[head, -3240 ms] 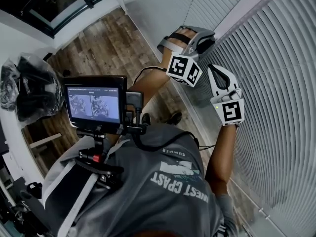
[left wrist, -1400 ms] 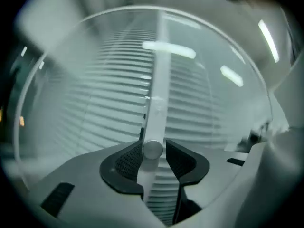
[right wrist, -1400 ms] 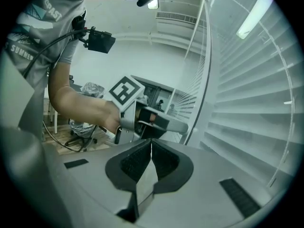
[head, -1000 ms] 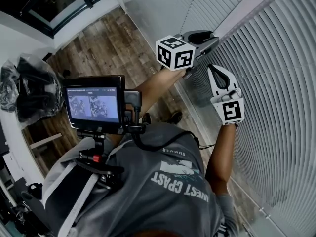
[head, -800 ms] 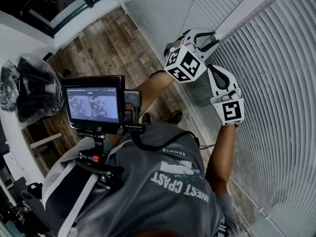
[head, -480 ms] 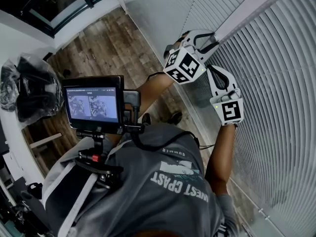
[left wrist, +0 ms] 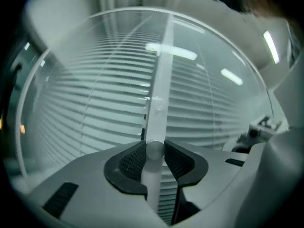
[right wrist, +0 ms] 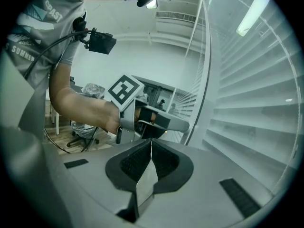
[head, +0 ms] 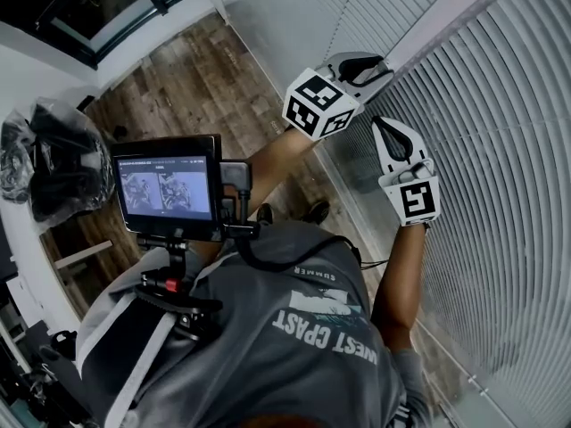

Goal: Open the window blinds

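Before the person, the window blinds (head: 500,168) hang as narrow, pale, smooth horizontal slats. Just in front of the blinds hangs a slim, round, translucent white wand (left wrist: 158,80). The left claw (left wrist: 154,155) is clamped on it, its ribbed black pads pressing both sides. Near the blinds, the right claw (right wrist: 150,146) has its grey jaws together. Away from the blinds lies a brown wood-plank floor (head: 178,87).

I see a wood-plank floor (head: 174,87) running along the foot of the window wall. The person's dark shoes (head: 313,212) stand on it, close to that wall. In the right gripper view, a chair's wheeled base (right wrist: 81,139) rests on the same planks, with a plastic-wrapped bundle (right wrist: 93,90) above it.
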Tool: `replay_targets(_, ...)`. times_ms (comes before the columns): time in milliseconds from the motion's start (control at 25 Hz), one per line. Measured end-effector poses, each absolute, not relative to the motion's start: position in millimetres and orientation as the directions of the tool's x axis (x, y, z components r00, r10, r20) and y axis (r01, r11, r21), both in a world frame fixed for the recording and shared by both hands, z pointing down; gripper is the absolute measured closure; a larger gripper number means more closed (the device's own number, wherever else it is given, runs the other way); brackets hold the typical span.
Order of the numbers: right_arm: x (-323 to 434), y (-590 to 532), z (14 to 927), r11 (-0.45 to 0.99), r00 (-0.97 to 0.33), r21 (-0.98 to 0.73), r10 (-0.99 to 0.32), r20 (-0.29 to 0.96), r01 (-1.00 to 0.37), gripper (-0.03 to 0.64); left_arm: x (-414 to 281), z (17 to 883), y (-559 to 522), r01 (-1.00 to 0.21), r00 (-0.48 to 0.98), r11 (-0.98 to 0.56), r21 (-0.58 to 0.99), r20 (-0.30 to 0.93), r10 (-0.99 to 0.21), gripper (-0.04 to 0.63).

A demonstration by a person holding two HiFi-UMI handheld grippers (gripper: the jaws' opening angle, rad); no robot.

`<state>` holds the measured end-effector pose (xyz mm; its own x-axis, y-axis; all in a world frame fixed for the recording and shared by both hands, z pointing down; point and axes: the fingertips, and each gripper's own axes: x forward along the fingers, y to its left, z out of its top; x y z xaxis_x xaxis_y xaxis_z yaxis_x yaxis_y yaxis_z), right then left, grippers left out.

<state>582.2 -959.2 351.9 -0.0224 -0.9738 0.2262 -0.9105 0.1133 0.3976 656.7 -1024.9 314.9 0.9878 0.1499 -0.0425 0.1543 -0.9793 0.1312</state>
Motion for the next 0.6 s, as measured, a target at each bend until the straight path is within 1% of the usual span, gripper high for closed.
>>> replay_targets(40, 582, -960, 352, 0.114, -0.024, 0.398, -0.974, 0.225, -0.910, 0.615, 657, 316, -1023, 0.112, 0.994, -0.991, -0.078, 0.008, 0.112, 0.469)
replay_targets(80, 582, -961, 352, 0.115, -0.024, 0.397, -0.974, 0.225, -0.911, 0.615, 658, 318, -1020, 0.065, 0.997, -0.941, -0.333, 0.056, 0.050, 0.469)
replay_targets(120, 582, -961, 353, 0.114, -0.024, 0.397, -0.974, 0.225, -0.911, 0.615, 659, 320, -1016, 0.031, 0.996, -0.820, -0.571, 0.085, -0.022, 0.469)
replay_targets(160, 582, -961, 353, 0.114, -0.024, 0.396, -0.974, 0.226, -0.911, 0.615, 660, 321, -1012, 0.016, 0.992, -0.686, -0.728, 0.094, -0.078, 0.469)
replay_targets(200, 583, -960, 354, 0.114, -0.024, 0.395, -0.974, 0.227, -0.912, 0.615, 661, 322, -1010, 0.014, 0.990, -0.604, -0.797, 0.094, -0.102, 0.469)
replay_targets(240, 583, -960, 354, 0.115, -0.024, 0.395, -0.973, 0.229, -0.911, 0.615, 662, 323, -1010, 0.016, 0.990, -0.583, -0.812, 0.093, -0.102, 0.469)
replay_targets(280, 584, -960, 354, 0.116, -0.024, 0.395, -0.973, 0.231, -0.911, 0.615, 662, 323, -1010, 0.017, 0.992, -0.602, -0.799, 0.091, -0.092, 0.469)
replay_targets(320, 584, -960, 354, 0.117, -0.024, 0.395, -0.972, 0.232, -0.911, 0.615, 662, 323, -1011, 0.019, 0.993, -0.653, -0.757, 0.088, -0.074, 0.468)
replay_targets(360, 584, -960, 354, 0.117, -0.024, 0.395, -0.972, 0.233, -0.911, 0.615, 662, 323, -1012, 0.028, 0.996, -0.742, -0.670, 0.085, -0.040, 0.468)
replay_targets(400, 584, -960, 354, 0.117, -0.024, 0.395, -0.972, 0.233, -0.911, 0.615, 662, 324, -1014, 0.050, 0.997, -0.856, -0.514, 0.074, 0.014, 0.468)
replay_targets(440, 584, -960, 354, 0.117, -0.024, 0.395, -0.972, 0.233, -0.911, 0.615, 661, 324, -1017, 0.088, 0.996, -0.954, -0.288, 0.044, 0.079, 0.460)
replay_targets(480, 583, -960, 354, 0.117, -0.024, 0.393, -0.972, 0.233, -0.912, 0.615, 660, 323, -1021, 0.136, 0.991, -0.990, -0.036, -0.003, 0.136, 0.446)
replay_targets(520, 583, -960, 354, 0.117, -0.025, 0.393, -0.973, 0.231, -0.912, 0.615, 659, 323, -1025, 0.177, 0.984, -0.968, 0.175, -0.051, 0.171, 0.440)
replay_targets(560, 583, -960, 354, 0.116, -0.025, 0.393, -0.973, 0.230, -0.912, 0.615, 658, 323, -1029, 0.203, 0.979, -0.930, 0.307, -0.083, 0.186, 0.440)
replay_targets(600, 583, -960, 354, 0.116, -0.025, 0.392, -0.973, 0.230, -0.913, 0.615, 658, 323, -1030, 0.213, 0.977, -0.907, 0.364, -0.098, 0.190, 0.436)
